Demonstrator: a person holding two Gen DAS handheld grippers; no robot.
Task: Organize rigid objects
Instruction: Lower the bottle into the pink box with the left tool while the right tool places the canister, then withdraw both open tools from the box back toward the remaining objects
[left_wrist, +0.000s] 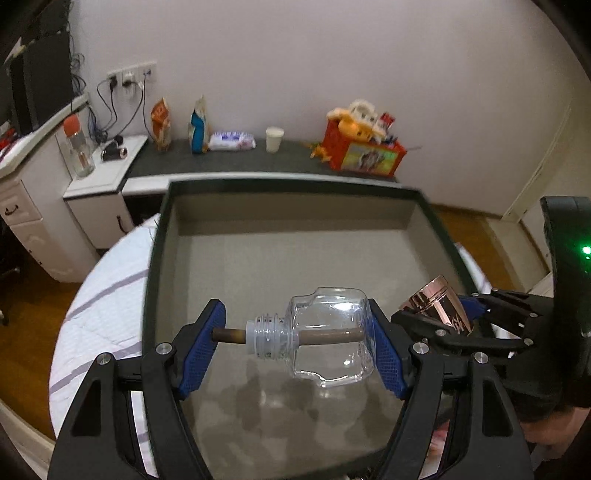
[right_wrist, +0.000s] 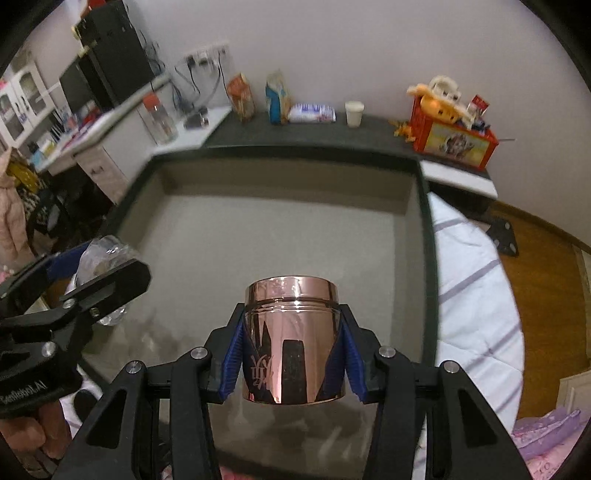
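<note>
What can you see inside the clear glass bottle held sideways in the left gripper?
A brown stick runs through the clear glass bottle and out its open neck. No liquid shows. The pad hides the stick's far end.

A bed with a striped white quilt (left_wrist: 99, 295) carries an open dark-rimmed box (left_wrist: 295, 236).

1. Right gripper (right_wrist: 293, 354), black with 2 blue ribbed pads (right_wrist: 232, 363), clamped on a shiny rose-gold cylindrical jar (right_wrist: 291, 332), upright, lid on top.
2. Held above a large shallow grey tray with a dark rim (right_wrist: 428, 236).
3. At left, left gripper (right_wrist: 79, 275) with a clear glass bottle (right_wrist: 107, 254) between its pads.
4. Beyond, a dark shelf (right_wrist: 369, 134) bearing a white paper cup (right_wrist: 354, 113) and a red toy box (right_wrist: 454, 134).
</note>
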